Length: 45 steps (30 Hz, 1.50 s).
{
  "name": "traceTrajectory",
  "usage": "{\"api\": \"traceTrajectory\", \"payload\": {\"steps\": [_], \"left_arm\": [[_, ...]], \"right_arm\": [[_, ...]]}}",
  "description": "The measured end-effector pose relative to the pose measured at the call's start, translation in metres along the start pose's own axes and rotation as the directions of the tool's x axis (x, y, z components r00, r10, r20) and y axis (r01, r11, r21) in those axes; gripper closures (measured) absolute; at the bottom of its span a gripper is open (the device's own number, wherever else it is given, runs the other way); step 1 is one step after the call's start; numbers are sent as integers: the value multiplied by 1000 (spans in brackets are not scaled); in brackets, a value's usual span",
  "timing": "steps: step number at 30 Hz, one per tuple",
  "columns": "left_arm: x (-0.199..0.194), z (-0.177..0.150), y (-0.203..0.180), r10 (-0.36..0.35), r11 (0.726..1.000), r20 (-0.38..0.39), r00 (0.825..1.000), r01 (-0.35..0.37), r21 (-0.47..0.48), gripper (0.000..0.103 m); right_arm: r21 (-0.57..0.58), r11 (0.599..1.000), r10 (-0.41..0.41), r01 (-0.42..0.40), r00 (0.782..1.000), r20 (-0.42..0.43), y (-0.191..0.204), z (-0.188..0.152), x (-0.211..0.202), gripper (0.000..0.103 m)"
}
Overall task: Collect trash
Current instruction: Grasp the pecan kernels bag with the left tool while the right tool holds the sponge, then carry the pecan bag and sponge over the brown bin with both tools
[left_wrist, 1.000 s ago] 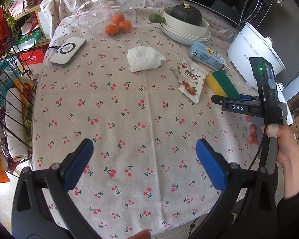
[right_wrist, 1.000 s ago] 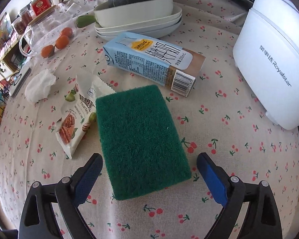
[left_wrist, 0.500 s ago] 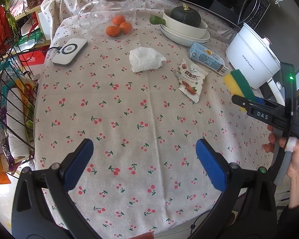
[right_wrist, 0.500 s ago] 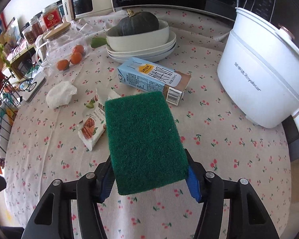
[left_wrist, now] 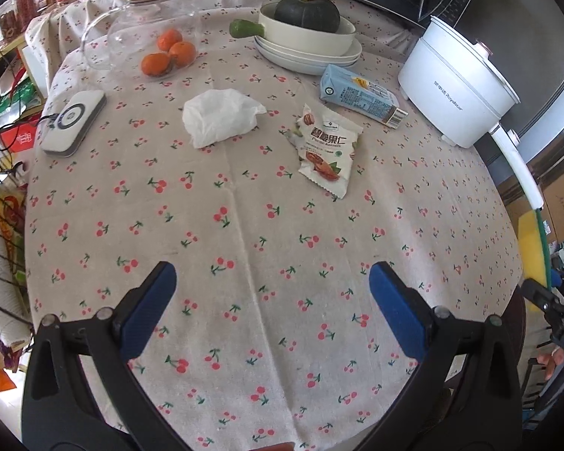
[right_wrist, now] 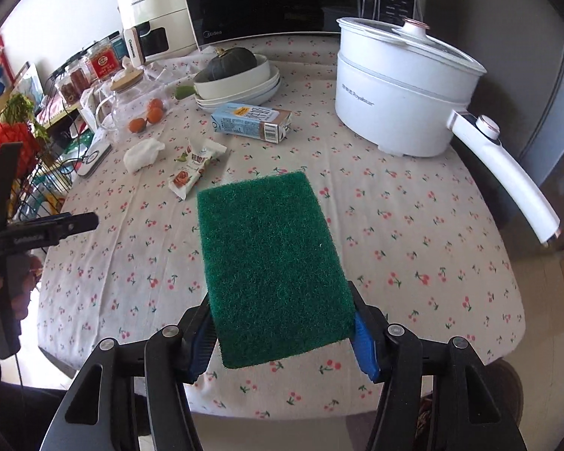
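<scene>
Left wrist: left gripper (left_wrist: 272, 298) open above cherry-print cloth (left_wrist: 244, 225).
Blue pads spread wide, holding nothing. Crumpled tissue (left_wrist: 220, 116), glossy snack wrapper (left_wrist: 327, 150) and rectangular carton (left_wrist: 361, 96) lie on the cloth beyond. At the right edge, the sponge (left_wrist: 530, 248) shows edge-on, yellow foam with a green layer; the right gripper below it is largely cut off.

Right wrist: right gripper (right_wrist: 282, 332) clamped on sponge (right_wrist: 270, 263).
Coarse green scouring face is uppermost and held clear of the cloth, hiding the pads almost entirely.
</scene>
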<state>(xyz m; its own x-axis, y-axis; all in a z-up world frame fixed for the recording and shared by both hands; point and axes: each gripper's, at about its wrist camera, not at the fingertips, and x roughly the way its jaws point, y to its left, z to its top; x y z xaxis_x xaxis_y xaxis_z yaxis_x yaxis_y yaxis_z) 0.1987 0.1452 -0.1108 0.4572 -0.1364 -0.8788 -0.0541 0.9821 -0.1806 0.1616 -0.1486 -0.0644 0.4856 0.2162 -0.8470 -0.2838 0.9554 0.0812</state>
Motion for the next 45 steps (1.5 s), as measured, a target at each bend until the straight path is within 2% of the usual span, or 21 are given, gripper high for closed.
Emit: {"api": "traceTrajectory", "payload": {"steps": [6,10,14,20,23,25,29,31,35,45], "left_arm": [[43,29,-26,-9,997,10,1000,8,82,1],[73,49,-50,49,980,27,998,-53,194,1],[93,66,-66,66,961,46,997,-76,268,1],[117,86,-65,76,961,42,996,-84,265,2],[121,88,-61,69,964,50,996,-80,253,12],[118,87,-62,70,962,61,996,-84,260,27],[109,82,-60,59,968,48,997,-69,243,46],[102,74,-59,53,969,20,998,-56,240,79],[86,55,-59,34,976,-12,999,-30,217,91],[30,-4,-72,-9,983,-27,1000,14,180,96]], "right_arm": [[34,999,4,-4,1000,5,-16,-8,-1,41],[26,1000,-10,10,1000,-11,-22,-13,3,41],[20,1000,-14,15,999,-30,-29,-17,8,41],[12,1000,-21,21,998,-56,-34,-19,19,41],[12,1000,-22,23,998,-57,-35,-17,23,41],[11,1000,-22,23,998,-56,-34,-15,25,41],[14,1000,-20,21,998,-56,-32,-15,26,41],[19,1000,-22,23,998,-53,-31,-16,24,41],[37,999,-24,26,999,-38,-31,-19,15,41],[76,997,-23,21,1000,18,-23,-42,-23,41]]}}
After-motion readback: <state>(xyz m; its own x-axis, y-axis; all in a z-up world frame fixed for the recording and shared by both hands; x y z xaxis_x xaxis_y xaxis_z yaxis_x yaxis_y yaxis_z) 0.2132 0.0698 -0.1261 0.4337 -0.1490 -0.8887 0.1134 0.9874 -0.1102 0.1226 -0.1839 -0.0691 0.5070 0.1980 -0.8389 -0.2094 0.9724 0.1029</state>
